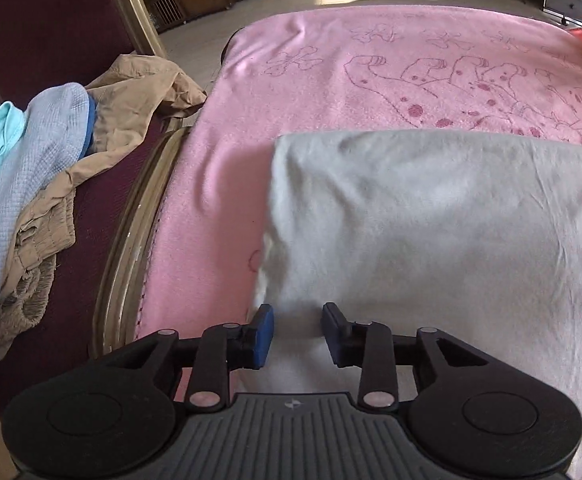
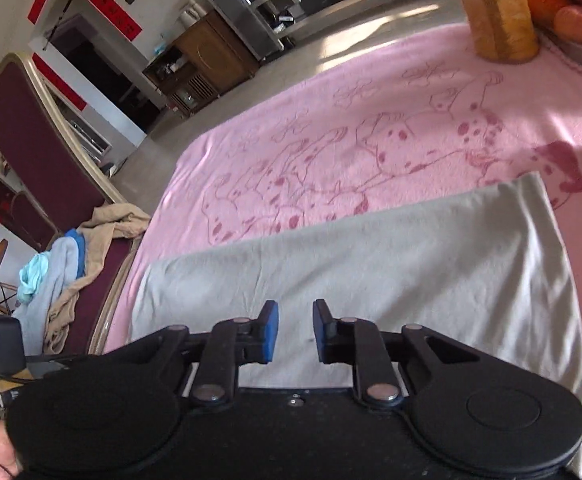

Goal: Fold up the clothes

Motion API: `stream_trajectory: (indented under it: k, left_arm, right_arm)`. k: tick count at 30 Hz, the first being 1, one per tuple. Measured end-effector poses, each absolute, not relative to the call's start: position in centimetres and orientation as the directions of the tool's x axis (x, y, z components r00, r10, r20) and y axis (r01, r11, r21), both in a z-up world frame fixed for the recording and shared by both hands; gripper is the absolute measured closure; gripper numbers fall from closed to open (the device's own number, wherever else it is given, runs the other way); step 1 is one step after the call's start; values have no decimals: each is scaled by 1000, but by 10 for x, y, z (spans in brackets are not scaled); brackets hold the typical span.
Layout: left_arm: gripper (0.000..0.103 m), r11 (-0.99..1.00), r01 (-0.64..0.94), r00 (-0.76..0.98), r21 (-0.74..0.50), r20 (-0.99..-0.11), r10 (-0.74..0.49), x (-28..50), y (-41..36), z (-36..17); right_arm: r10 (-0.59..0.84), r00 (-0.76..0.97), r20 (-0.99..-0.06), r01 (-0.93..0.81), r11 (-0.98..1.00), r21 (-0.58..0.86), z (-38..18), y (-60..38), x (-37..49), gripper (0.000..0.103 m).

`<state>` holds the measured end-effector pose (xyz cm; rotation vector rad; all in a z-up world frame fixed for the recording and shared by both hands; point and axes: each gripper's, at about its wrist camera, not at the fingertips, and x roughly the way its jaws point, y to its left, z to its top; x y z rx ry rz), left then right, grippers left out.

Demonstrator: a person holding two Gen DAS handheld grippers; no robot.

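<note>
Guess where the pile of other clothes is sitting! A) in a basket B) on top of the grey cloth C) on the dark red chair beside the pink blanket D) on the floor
C: the pile of clothes, tan, pale blue and aqua, lies on the seat of the dark red chair beside the pink blanket.

Home: blanket-covered table [image 2: 371,120], chair [image 2: 43,128]

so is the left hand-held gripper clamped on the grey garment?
No: the left hand-held gripper has its jaws apart over the grey garment, with nothing pinched between them.
</note>
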<state>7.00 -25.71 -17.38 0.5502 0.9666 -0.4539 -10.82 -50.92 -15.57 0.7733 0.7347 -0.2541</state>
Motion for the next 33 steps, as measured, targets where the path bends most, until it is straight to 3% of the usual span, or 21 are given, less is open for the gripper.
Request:
stream_trajectory:
  k: [11, 14, 17, 23, 25, 27, 30, 33]
  left_arm:
    - [67, 749, 599, 530, 284, -841, -104, 64, -268, -177]
    - [67, 749, 598, 532, 284, -840, -106, 64, -268, -177]
    - [67, 748, 601, 532, 283, -840, -109, 65, -267, -177]
    - [67, 765, 598, 516, 237, -845, -142, 66, -259, -173]
    - [68, 773, 597, 513, 217, -843, -160, 64, -256, -168]
    - [69, 764, 619, 511, 185, -833, -212, 53, -252, -161]
    - [68, 736, 662, 492, 141, -823, -284, 32, -251, -154]
    - [68, 702, 700, 469, 130, -825, -315, 12, -252, -155]
  right_arm:
    - [14, 640, -768, 489, 764, 421, -177, -495, -89, 84]
    - [-58, 610, -790, 482, 819, 311, -175, -482, -82, 96]
    - [-99, 611, -785, 488, 828, 276, -171, -479, -85, 102]
    - [-255, 671, -697, 634, 684, 360, -132, -526, -137, 101]
    - [-310, 663, -682, 689, 609, 393, -123, -548, -163, 90]
    - [-301, 678, -670, 719, 459, 521, -127, -578, -196, 38]
    - [-274, 740, -614, 672, 316, 670, -135, -596, -236, 36]
    - [-298, 727, -618, 686, 320, 653, -133, -592, -255, 36]
